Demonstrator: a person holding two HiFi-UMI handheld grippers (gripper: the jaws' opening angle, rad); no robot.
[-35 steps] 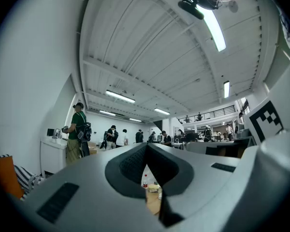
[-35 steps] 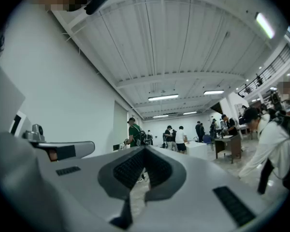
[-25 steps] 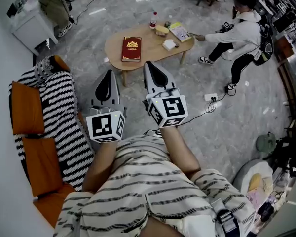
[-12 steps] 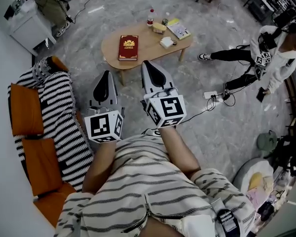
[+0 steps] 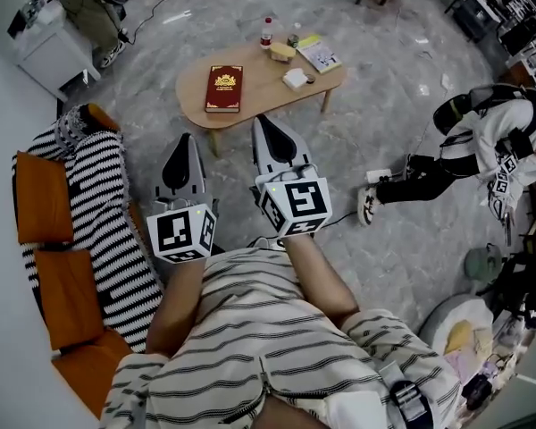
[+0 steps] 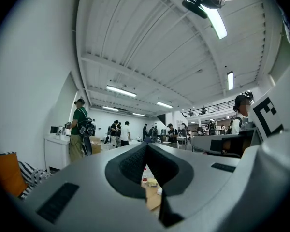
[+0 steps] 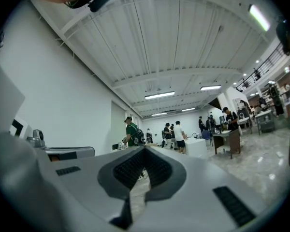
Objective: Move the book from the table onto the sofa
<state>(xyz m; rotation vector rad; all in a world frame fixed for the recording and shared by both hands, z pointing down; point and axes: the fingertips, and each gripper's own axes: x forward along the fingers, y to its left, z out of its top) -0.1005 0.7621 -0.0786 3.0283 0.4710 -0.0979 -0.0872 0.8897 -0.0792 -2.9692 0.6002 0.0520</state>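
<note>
Both grippers are closed and empty: the left gripper [image 5: 185, 141] and the right gripper [image 5: 262, 123] each have the two jaws pressed together, with nothing between them. They are held side by side, pointing toward the table [image 5: 259, 92], and they stop before its near edge without touching it. The sofa [image 5: 67, 284] stands to the left of the table and closer to the person; it has orange cushions and a black-and-white striped blanket [image 5: 107, 213] over it. The table is oval, of light wood, on a grey stone floor. The book [image 5: 224, 88] lies flat and closed on the left half of the table, apart from everything else there. Its cover is dark red with a gold emblem near the top; the gold lettering is too small to read. On the right half of the table are a booklet [image 5: 322, 56], a small white box [image 5: 296, 79] and, at the far edge, a small bottle [image 5: 267, 33] with a red label.
</note>
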